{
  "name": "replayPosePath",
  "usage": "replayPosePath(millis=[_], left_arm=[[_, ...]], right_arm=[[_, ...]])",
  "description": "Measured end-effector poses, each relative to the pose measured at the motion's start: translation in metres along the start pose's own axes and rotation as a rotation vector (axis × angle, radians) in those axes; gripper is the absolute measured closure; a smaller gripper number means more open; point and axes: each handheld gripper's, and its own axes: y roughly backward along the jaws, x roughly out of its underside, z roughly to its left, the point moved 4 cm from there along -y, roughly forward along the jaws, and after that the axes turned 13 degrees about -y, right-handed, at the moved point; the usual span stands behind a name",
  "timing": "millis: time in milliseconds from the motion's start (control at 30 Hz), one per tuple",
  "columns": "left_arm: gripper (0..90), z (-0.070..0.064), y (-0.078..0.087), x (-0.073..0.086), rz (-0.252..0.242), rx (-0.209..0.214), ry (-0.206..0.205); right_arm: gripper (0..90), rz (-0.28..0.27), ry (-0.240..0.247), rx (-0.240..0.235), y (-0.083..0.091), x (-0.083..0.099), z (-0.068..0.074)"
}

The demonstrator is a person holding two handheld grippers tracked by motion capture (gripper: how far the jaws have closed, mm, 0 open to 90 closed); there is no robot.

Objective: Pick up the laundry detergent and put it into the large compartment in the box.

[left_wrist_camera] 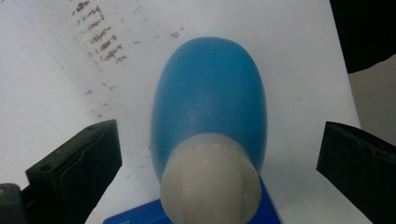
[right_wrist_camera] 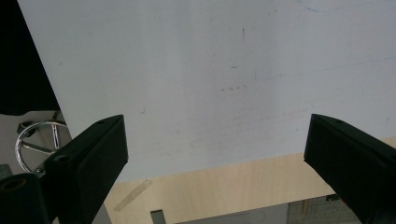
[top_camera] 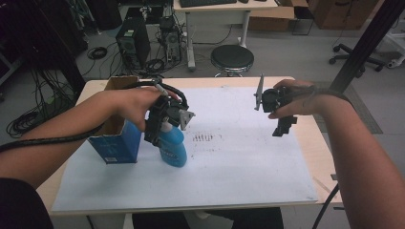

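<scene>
**Operator A:** State the position of the blue bottle [top_camera: 173, 144] and the reason for it.

**Operator B:** The bottle stands upright on the white sheet [top_camera: 229, 167] covering the worktop [top_camera: 319, 157], just beside the open blue carton [top_camera: 117, 138]. Judged from this layout, the bottle either belongs to the carton or is due to go into it. Its pale cap [left_wrist_camera: 210, 184] faces up, which gives access from above.

**Operator A:** Left gripper status?

**Operator B:** The left gripper [top_camera: 160, 125] hangs directly over the cap, pointing down. In the left gripper view the jaws stand wide, one each side of the bottle and clear of it. Nothing is gripped. The left forearm comes in low across the carton with the wrist bent down.

**Operator A:** Right gripper status?

**Operator B:** The right gripper [top_camera: 282, 125] is held above the far right part of the sheet, well apart from the bottle. Its jaws are wide and empty. It looks parked, leaving the work to the left hand [top_camera: 138, 107].
</scene>
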Motion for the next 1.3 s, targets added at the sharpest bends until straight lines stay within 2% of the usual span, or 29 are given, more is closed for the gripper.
replayPosePath(millis=[167, 500, 833, 1000, 1300], left_arm=[[0.2, 0.000, -0.004, 0.000, 0.005, -0.007, -0.007], [0.2, 0.000, -0.014, 0.001, 0.012, -0.010, 0.005], [0.8, 0.000, -0.015, 0.004, 0.031, -0.025, 0.014], [2.5, -0.001, -0.014, 0.006, 0.021, -0.038, 0.018], [4.5, 0.000, -0.018, 0.006, 0.033, -0.048, 0.009]], right_arm=[[6.0, 0.002, -0.007, -0.002, -0.001, 0.001, 0.001], [6.0, 0.004, -0.004, -0.003, -0.002, 0.001, 0.002], [6.1, 0.004, -0.003, -0.002, -0.005, 0.002, 0.003], [6.2, 0.001, 0.003, 0.000, -0.004, 0.000, 0.004], [6.2, 0.002, 0.002, 0.003, -0.002, 0.000, 0.005]])
